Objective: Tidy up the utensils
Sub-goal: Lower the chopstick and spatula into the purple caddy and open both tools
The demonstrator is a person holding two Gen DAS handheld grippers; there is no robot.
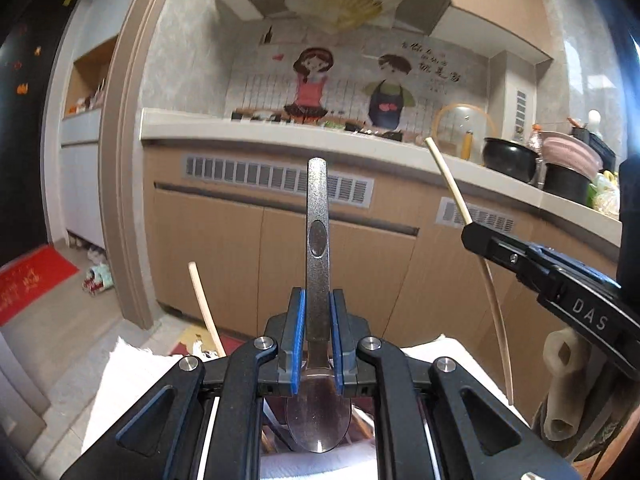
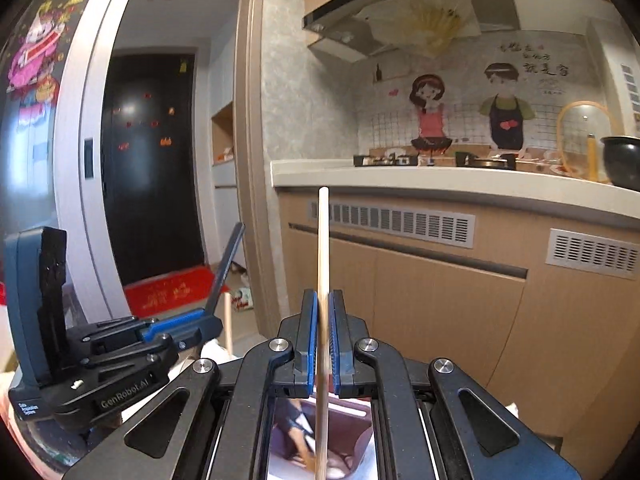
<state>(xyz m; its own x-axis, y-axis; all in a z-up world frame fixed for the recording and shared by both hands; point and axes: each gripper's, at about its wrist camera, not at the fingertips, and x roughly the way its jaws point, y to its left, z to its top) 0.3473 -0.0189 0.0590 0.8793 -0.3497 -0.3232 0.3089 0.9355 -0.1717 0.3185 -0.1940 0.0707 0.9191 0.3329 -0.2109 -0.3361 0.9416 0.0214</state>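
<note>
My left gripper (image 1: 318, 300) is shut on a metal spoon (image 1: 317, 208). The handle sticks up and forward and the bowl lies back toward the camera. To its right, my right gripper (image 1: 472, 236) is shut on a long wooden chopstick (image 1: 452, 184). A second wooden stick (image 1: 202, 304) rises at lower left, its lower end hidden. In the right wrist view, my right gripper (image 2: 324, 300) pinches the chopstick (image 2: 323, 240) upright between its blue pads. The left gripper (image 2: 208, 316) shows at the left with the spoon handle (image 2: 230, 260) slanting up. A mauve container (image 2: 352, 432) lies below, blurred.
A kitchen counter (image 1: 280, 136) with wood cabinets (image 1: 224, 256) stands ahead, and black pots (image 1: 510, 158) sit on its right end. A range hood (image 2: 360, 12) hangs above. A door frame (image 1: 120, 184) and a red mat (image 1: 28, 280) are to the left. White cloth (image 1: 132, 376) lies below the grippers.
</note>
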